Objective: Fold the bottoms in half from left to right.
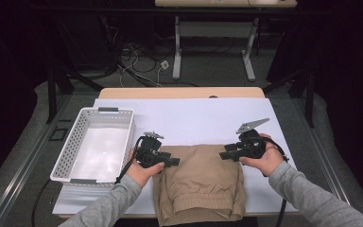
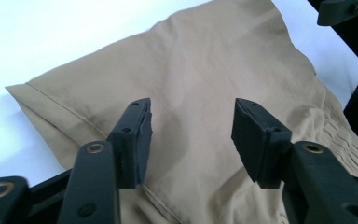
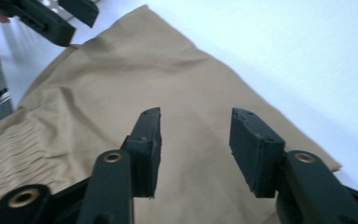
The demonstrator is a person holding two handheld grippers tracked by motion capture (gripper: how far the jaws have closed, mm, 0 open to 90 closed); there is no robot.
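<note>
Garment: the folded tan trousers (image 1: 199, 182) lie on the white tabletop (image 1: 194, 118) at the lower middle of the high view, waistband elastic toward the bottom edge, folded end toward the top.
Long axis: runs bottom to top of the high view, so the two side edges face the two hands.
Left gripper (image 1: 172, 161): sits at the cloth's upper left corner, fingers pointing inward over the fabric.
Left fingers: released; in the left gripper view the two pads (image 2: 137, 140) stand apart with only flat cloth (image 2: 200, 93) showing beneath them, nothing pinched.
Right gripper (image 1: 223, 155): sits at the upper right corner, mirrored, pointing inward.
Right fingers: released too (the gap looks much the same as the left's), pads (image 3: 254, 149) parted above the fabric (image 3: 168, 79).
Nearer hand: neither; each is just beside its own corner.
Basket (image 1: 66, 156): white, perforated, left of the trousers and closest to the left hand.
Judgement: any carry into the basket would travel leftward in the high view, led by the left side.
</note>
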